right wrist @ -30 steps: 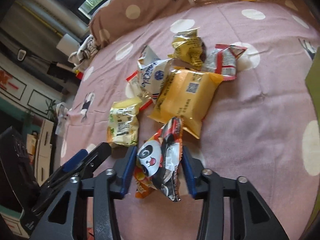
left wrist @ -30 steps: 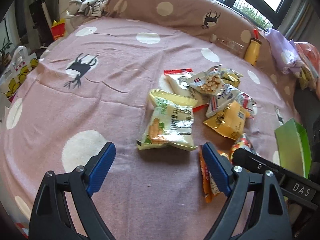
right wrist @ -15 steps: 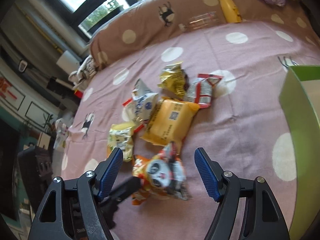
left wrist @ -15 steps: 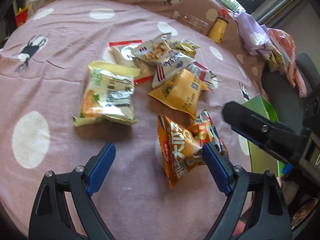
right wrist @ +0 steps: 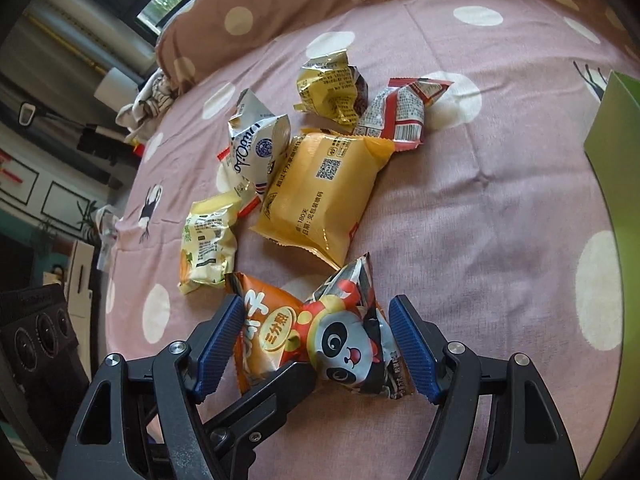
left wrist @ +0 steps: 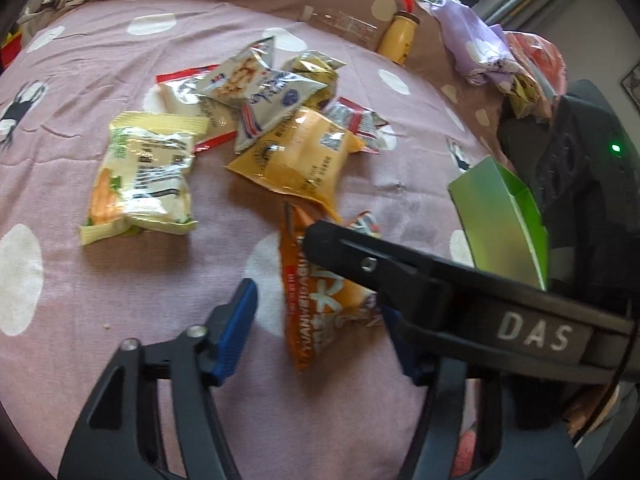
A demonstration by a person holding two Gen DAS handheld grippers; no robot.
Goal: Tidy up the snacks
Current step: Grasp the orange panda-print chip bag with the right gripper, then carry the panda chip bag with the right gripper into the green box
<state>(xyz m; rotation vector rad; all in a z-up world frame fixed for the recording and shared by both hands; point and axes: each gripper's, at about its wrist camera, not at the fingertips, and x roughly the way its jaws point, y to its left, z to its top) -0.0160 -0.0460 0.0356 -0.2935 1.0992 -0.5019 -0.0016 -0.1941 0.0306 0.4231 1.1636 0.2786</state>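
While the orange snack packet (left wrist: pixel 320 300) lies on the bed (left wrist: pixel 120 320), it is bracketed by both hand-held grippers.
Its long axis runs away from the left hand-held gripper (left wrist: pixel 316 336), whose jaws are closing around it without yet pressing; beside it, the panda packet (right wrist: pixel 352 344) sits between the spread, untouching jaws of the right hand-held gripper (right wrist: pixel 316 344). A second ago, the panda packet was pinched by the right one, and the left stood wide before a pale-green packet (left wrist: pixel 140 176).

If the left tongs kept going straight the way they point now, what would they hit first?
Probably the orange snack packet, already between the closing left tongs. The right tongs' finger crosses just above it, though depth is unclear.
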